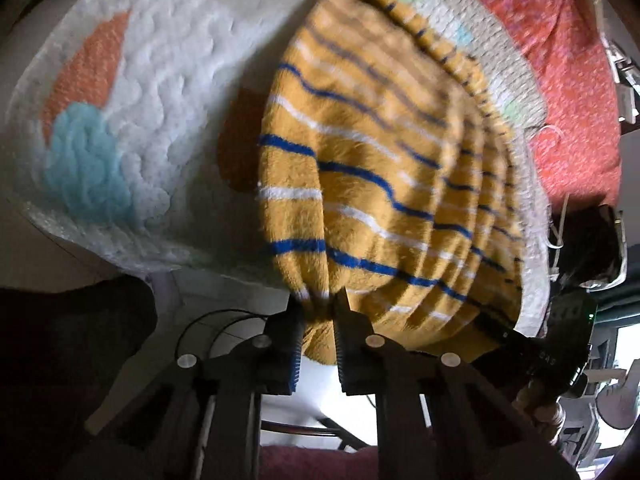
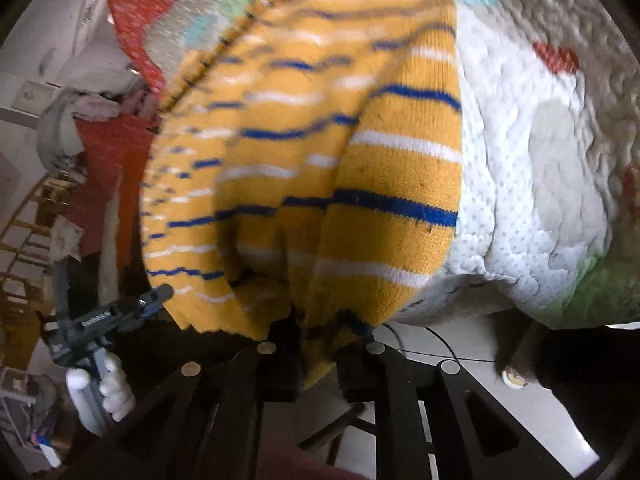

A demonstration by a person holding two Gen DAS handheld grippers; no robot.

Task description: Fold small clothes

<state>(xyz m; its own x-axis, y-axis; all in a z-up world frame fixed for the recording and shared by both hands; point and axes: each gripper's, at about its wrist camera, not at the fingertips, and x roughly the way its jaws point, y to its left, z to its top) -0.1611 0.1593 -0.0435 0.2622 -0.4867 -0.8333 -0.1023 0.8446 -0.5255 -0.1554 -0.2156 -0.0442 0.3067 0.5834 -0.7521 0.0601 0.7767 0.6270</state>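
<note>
The fold looks barely begun, to my eye: the yellow striped sweater [image 1: 380,184] lies spread over the white quilted pad [image 1: 168,92], its near hem hanging just past the pad's near edge, and both grippers have hold of that hem. No crease shows yet, the cloth is only bunched where it is caught, so the whole fold, carrying the hem over toward the far edge, seems left to do. The left gripper [image 1: 318,308] has its jaws pressed together on a gathered tuck of the hem at the garment's left corner, the ribbed pads biting into yellow knit. The right gripper [image 2: 320,332] pinches the hem likewise at the other corner, a flap of the knit dangling down between its black fingers. Both tools point steeply down toward the pad's near edge, side by side with the width of the garment between them. In the right wrist view the left tool appears low on the left, held by a hand in a white glove [image 2: 114,392]. A red patterned cloth [image 1: 560,60] lies beyond the pad's far edge. The pictures are blurred, so finer folds in the knit I cannot judge.
</note>
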